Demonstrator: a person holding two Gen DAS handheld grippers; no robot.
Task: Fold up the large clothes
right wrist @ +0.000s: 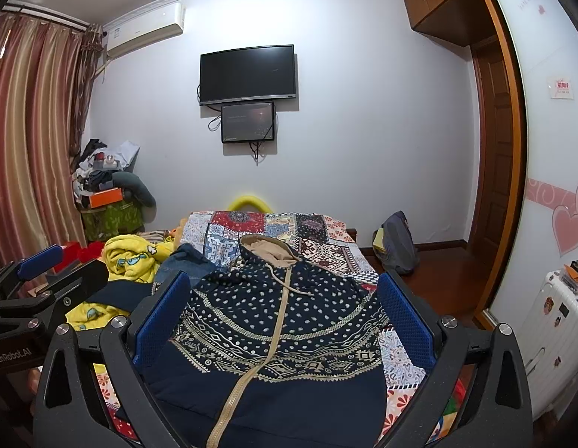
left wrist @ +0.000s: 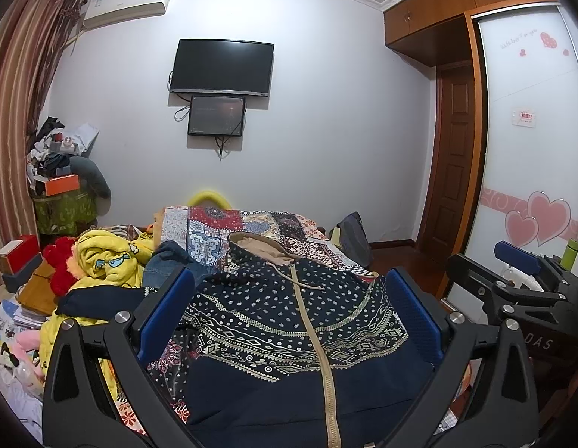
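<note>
A navy patterned hoodie (left wrist: 289,321) with a tan zipper and tan-lined hood lies flat on the patchwork bedspread (left wrist: 221,231), hood pointing away. It also shows in the right wrist view (right wrist: 281,321). My left gripper (left wrist: 289,298) is open and empty, hovering over the hoodie's lower half. My right gripper (right wrist: 281,302) is open and empty, also above the hoodie. The right gripper shows at the right edge of the left wrist view (left wrist: 520,272); the left gripper shows at the left edge of the right wrist view (right wrist: 46,268).
A yellow cartoon blanket (left wrist: 109,261), jeans (left wrist: 169,257) and a red plush (left wrist: 61,265) lie on the bed's left side. A dark backpack (right wrist: 397,242) sits on the floor at the right. A white suitcase (right wrist: 558,336) stands by the wardrobe.
</note>
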